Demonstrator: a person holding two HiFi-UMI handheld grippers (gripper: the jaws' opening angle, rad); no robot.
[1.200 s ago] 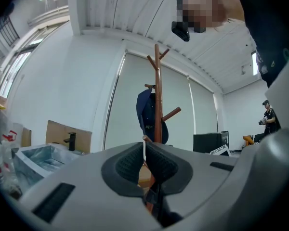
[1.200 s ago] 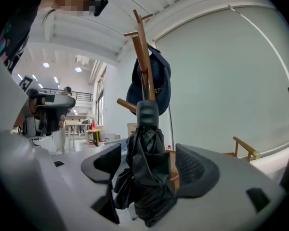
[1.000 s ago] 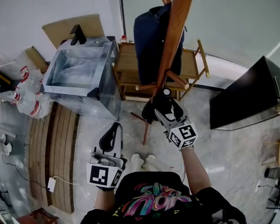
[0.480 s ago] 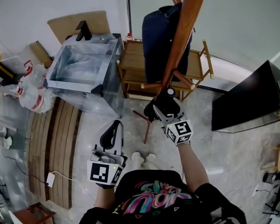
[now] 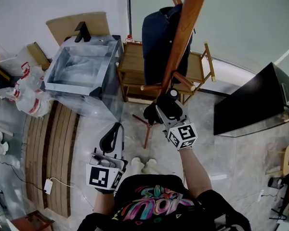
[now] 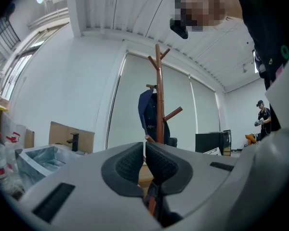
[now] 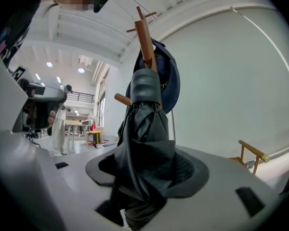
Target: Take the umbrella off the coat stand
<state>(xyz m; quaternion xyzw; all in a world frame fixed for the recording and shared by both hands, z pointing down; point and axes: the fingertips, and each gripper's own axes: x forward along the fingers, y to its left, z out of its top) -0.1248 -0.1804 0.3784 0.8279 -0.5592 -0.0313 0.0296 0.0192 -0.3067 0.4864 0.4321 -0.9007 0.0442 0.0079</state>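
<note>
- The right gripper (image 5: 160,110) points level at the tall brown wooden coat stand (image 5: 185,28), low on its pole, near the short lower pegs.
- Its jaws are closing. The black folded fabric umbrella (image 7: 144,143) stands between them, and in the right gripper view its cloth fills the gap and touches both dark pads (image 7: 191,170).
- The umbrella is upright, with its rounded grey top cap (image 7: 145,86) above the jaws and just in front of the pole. It is on the stand at the height of the lower pegs. What it hangs from, I cannot tell.
- A dark navy garment (image 5: 156,37) hangs higher on the same stand, behind the pole in the head view.
- The left gripper (image 6: 144,150) is held lower and closer to the person's body, well apart from the stand. It also points level.
- Its jaws are together, with only a thin slit between the pads and nothing in it.
- Behind the stand is a light wooden frame with a slatted top (image 5: 135,64). To the left of it stands a grey open box with clear sides (image 5: 79,71).
- A flat piece of brown cardboard (image 5: 70,25) leans on the white wall behind the box.
- A big black flat panel (image 5: 253,100) lies tilted on the right side of the pale stone floor (image 5: 135,143).
- The person's white shoes (image 5: 144,165) are on the floor between the two grippers.
</note>
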